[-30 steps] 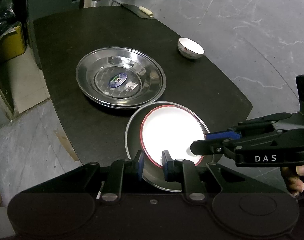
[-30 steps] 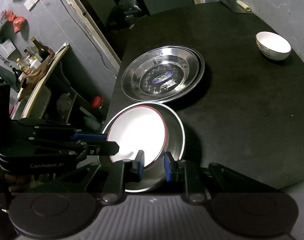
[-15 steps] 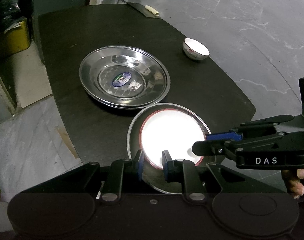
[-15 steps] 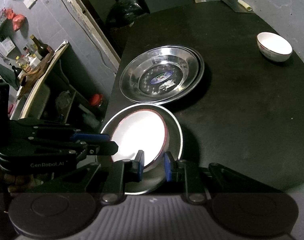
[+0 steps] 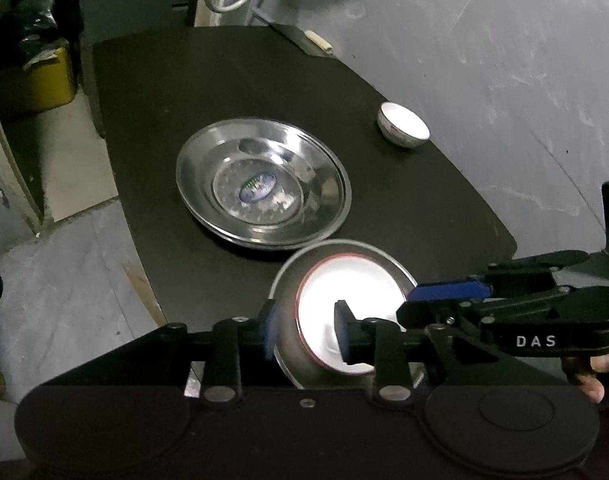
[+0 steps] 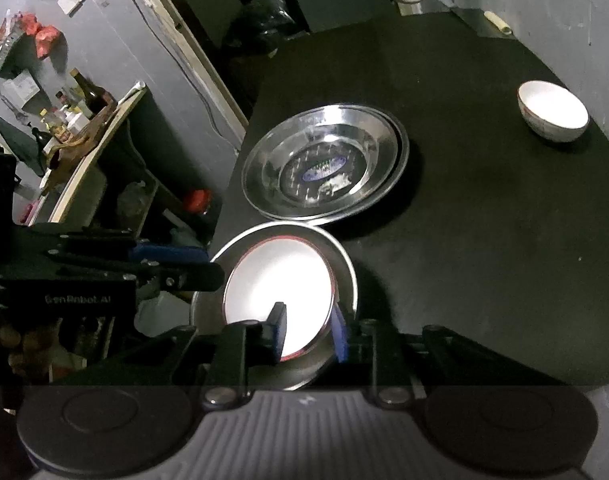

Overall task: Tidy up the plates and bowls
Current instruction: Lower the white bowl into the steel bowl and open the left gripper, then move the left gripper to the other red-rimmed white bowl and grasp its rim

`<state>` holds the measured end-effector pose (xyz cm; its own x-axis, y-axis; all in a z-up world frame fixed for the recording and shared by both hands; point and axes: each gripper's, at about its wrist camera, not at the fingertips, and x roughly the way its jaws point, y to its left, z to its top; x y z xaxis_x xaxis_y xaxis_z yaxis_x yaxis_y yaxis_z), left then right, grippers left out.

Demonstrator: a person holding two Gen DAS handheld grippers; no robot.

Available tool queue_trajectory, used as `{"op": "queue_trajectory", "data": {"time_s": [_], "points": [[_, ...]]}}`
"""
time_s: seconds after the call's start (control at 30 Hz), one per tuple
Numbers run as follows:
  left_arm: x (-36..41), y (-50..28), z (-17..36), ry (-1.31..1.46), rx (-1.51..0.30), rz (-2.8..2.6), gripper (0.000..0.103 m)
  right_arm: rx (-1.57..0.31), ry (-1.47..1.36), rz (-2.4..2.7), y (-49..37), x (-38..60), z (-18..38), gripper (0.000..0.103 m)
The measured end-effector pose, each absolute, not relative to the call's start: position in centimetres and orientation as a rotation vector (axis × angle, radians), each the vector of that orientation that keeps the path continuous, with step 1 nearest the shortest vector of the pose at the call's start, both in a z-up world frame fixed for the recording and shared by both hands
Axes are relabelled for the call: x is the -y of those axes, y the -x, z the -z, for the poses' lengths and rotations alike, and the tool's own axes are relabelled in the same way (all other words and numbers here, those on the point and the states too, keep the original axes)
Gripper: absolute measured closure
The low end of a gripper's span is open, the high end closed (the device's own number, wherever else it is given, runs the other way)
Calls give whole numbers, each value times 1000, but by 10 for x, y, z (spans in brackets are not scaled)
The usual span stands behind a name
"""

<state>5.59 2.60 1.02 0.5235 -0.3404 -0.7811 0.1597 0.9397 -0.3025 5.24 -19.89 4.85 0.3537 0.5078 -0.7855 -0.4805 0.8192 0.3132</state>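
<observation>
A white plate with a red rim (image 5: 344,292) (image 6: 276,280) lies inside a small steel plate (image 5: 288,344) (image 6: 344,272) at the near edge of the black table (image 5: 224,80). My left gripper (image 5: 306,330) straddles the near-left rim of both plates, and its jaws are opening, the pads apart from the rim. My right gripper (image 6: 310,334) straddles the near-right rim, its jaws likewise opening. Each gripper shows from the side in the other view, the right gripper (image 5: 416,304) and the left gripper (image 6: 208,266). Behind them sit stacked large steel plates (image 5: 264,188) (image 6: 324,164). A small white bowl (image 5: 402,126) (image 6: 552,112) stands far right.
A knife with a pale handle (image 5: 318,40) lies at the table's far edge. A yellow bin (image 5: 36,80) stands on the floor to the left, and a shelf with bottles (image 6: 76,108) lines the wall. A person's fingers (image 5: 588,376) hold the right gripper.
Both grippers' jaws have widened around the rim of the small steel plate and white plate. The plates and the bowl stay where they were.
</observation>
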Motion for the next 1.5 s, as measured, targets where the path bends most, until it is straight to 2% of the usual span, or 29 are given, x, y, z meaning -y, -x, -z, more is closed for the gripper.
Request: {"op": "queue_trajectory", "data": {"time_s": [0.1, 0.17, 0.23, 0.33, 0.37, 0.43, 0.53, 0.87, 1.5], "points": [[-27, -58, -16, 205, -961, 284, 60, -1007, -30, -647, -53, 203, -54, 69], [-28, -60, -21, 208, -946, 268, 39, -990, -40, -649, -55, 208, -58, 63], [-28, -63, -26, 210, -924, 242, 24, -972, -52, -639, -58, 213, -62, 35], [-25, -73, -30, 202, -908, 223, 7, -951, -67, -611, -64, 223, -66, 12], [-23, -77, -30, 196, -910, 218, 1, -944, -77, -601, -66, 227, -67, 10], [-18, -87, -29, 179, -922, 208, 1, -939, -94, -583, -71, 235, -67, 4], [-9, -102, -25, 162, -943, 205, 1, -922, -118, -549, -79, 248, -66, 0], [24, -149, -16, 140, -964, 255, 1, -797, -65, -379, -103, 288, -59, 0], [117, -304, -1, 10, -876, 371, 1, -743, -207, -196, -191, 346, -16, 0]]}}
